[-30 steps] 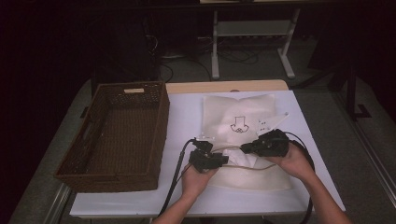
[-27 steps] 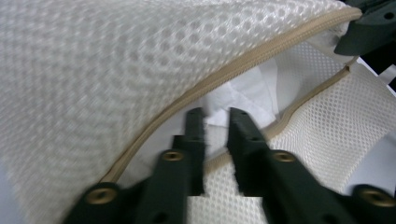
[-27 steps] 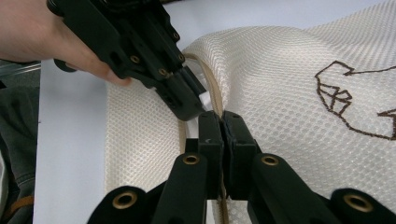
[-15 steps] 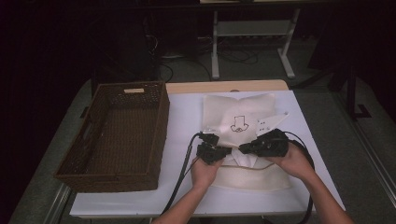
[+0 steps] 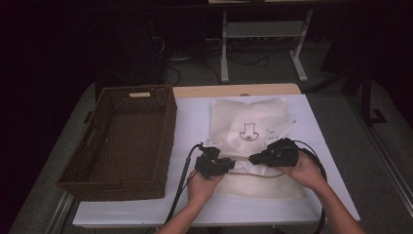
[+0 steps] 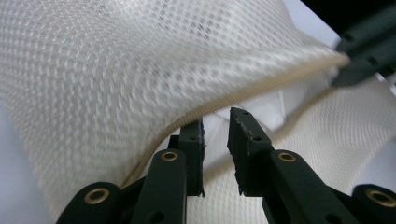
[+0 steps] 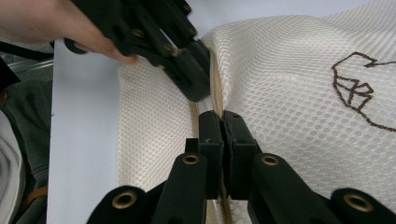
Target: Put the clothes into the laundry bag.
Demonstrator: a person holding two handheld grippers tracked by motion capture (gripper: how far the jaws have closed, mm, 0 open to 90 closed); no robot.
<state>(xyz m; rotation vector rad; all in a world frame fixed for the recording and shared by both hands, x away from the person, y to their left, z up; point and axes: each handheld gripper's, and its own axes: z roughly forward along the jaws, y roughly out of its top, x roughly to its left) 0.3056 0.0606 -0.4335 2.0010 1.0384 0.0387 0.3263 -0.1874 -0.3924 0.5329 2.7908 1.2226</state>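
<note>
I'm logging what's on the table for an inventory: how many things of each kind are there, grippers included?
Mesh bags: 1
Wicker baskets: 1
Grippers: 2, left gripper and right gripper
Total: 4

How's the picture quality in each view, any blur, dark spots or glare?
High view: the room behind is nearly black, while the table is lit evenly, with the mesh bag pale and slightly washed out. Left gripper view: the bag's mesh is smeared by blur at upper left, though the left gripper is sharp. Right gripper view: crisp mesh, the right gripper in focus, no glare.
</note>
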